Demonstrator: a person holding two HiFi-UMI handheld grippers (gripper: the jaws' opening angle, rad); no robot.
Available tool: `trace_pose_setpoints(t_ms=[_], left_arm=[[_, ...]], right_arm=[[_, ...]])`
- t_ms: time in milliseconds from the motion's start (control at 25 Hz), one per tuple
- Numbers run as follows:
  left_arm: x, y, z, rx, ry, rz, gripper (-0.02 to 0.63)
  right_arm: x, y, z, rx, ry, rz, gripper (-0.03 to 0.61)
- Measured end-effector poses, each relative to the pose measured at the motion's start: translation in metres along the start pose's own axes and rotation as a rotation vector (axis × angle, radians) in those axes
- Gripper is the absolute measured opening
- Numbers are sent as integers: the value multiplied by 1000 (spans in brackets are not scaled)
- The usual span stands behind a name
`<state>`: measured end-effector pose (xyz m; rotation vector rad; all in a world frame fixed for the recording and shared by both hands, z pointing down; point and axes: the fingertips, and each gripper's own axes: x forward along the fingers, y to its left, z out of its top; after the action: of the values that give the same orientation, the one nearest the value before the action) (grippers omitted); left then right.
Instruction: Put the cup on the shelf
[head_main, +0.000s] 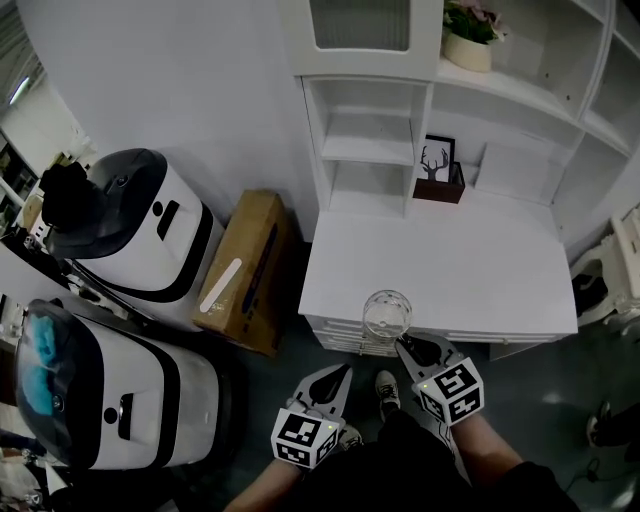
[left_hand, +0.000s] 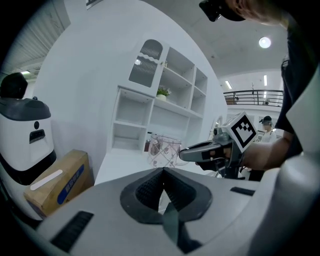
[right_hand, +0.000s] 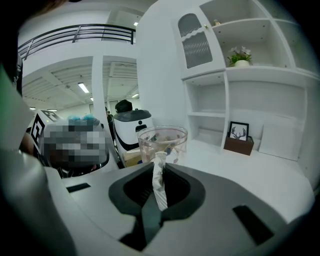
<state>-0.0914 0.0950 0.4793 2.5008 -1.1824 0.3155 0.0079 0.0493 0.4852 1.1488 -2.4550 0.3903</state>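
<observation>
Both claws were closed: the right claw (right_hand: 160, 164) pinched the glass cup (right_hand: 162, 140) at its rim, the cup's wall running between its jaws, while the left claw (left_hand: 162, 175) had its jaws together on nothing, low and to the left of the other. A white shelf unit (head_main: 365, 150) rose from the back edge of the white top (head_main: 450, 270), its open compartments mostly bare. A cardboard box (head_main: 245, 270) lay on the floor by the top's left edge. A small framed picture (head_main: 436, 160) stood at the back edge. The cup sat at the near edge, left of middle; whether it rested there or hung just above could not be told. It looked thin, clear and stiff, probably light, but slippery and easily cracked, so a rim pinch seemed workable only with steady, moderate pressure, the cup kept upright and lowered softly onto a shelf board.
</observation>
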Motion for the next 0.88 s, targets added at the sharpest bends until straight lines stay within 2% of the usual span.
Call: trace_pose_setpoints(t_ms=[560, 880], left_arm=[[89, 31, 42, -34, -33, 66, 5], [126, 39, 57, -26, -34, 103, 5]], right_arm=[[52, -92, 38, -45, 4, 52, 29], [82, -138, 54, -70, -3, 74, 29]])
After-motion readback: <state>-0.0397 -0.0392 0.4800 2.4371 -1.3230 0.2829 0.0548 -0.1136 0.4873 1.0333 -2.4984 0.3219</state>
